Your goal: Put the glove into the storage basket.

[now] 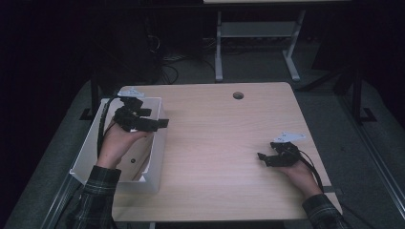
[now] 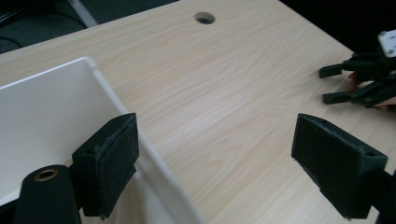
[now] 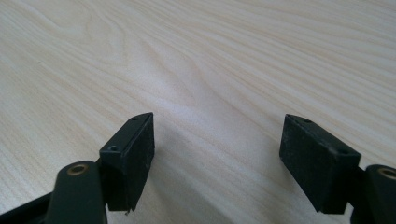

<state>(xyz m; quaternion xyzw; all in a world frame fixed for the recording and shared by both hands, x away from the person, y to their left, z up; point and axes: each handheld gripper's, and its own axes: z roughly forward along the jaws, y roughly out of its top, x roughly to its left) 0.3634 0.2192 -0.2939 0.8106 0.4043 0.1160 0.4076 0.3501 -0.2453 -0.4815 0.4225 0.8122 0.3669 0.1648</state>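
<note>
My left gripper [image 1: 155,118] hangs over the right wall of a white open bin [image 1: 90,143] at the table's left edge, jaws pointing right. In the left gripper view its jaws [image 2: 219,158] stand wide apart with nothing between them, one above the bin's rim [image 2: 112,93], the other above bare wood. My right gripper [image 1: 263,159] rests low near the table's right front, jaws pointing left. Its own view shows the gripper [image 3: 217,158] open over bare tabletop, holding nothing. The right gripper [image 2: 359,79] also appears far off in the left gripper view.
The light wooden table [image 1: 215,138] has a round cable hole [image 1: 238,95] near its far edge. The bin overhangs the table's left side. Beyond the table stand a grey desk frame [image 1: 258,43] and cables on a dark floor.
</note>
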